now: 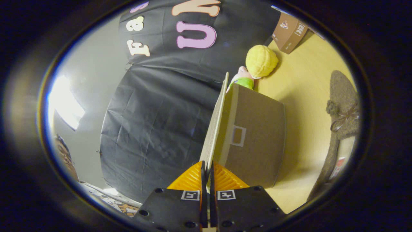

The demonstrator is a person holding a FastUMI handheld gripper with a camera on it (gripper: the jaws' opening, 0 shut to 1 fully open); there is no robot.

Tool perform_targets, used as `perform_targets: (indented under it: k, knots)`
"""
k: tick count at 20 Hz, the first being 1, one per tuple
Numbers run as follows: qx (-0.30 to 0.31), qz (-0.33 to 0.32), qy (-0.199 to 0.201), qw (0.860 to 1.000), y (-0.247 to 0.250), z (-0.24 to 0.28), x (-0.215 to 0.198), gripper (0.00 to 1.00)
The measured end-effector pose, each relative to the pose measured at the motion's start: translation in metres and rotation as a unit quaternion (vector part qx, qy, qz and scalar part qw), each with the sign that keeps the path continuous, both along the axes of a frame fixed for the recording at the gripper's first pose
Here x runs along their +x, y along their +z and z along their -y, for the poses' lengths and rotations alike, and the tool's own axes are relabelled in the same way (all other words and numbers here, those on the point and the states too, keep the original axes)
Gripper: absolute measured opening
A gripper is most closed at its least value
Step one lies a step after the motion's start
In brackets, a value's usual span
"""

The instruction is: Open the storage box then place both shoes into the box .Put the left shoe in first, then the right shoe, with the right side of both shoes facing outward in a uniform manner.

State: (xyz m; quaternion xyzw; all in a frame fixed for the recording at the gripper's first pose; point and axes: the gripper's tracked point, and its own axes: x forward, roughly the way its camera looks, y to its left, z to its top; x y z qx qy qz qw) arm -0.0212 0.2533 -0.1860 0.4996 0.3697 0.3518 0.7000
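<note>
Gripper (206,167) fingers clamped on the edge of the storage box (254,138) lid (215,124), lifted on edge, with a grey shoe (342,106) lying apart on the wooden table (305,87).

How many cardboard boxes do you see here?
2. The storage box stands just ahead of the gripper, whose fingers are shut on its thin lid. A small box sits far beyond, past the yellow-haired doll. More may be hidden.
</note>
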Motion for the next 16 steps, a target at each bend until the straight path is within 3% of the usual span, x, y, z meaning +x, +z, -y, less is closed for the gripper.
perform_targets:
  k: [10,16]
  knots:
    - [-0.038,0.039,0.013,0.998,0.062,-0.03,0.018,0.06]
    - [-0.114,0.081,0.016,0.99,0.098,-0.067,0.028,0.06]
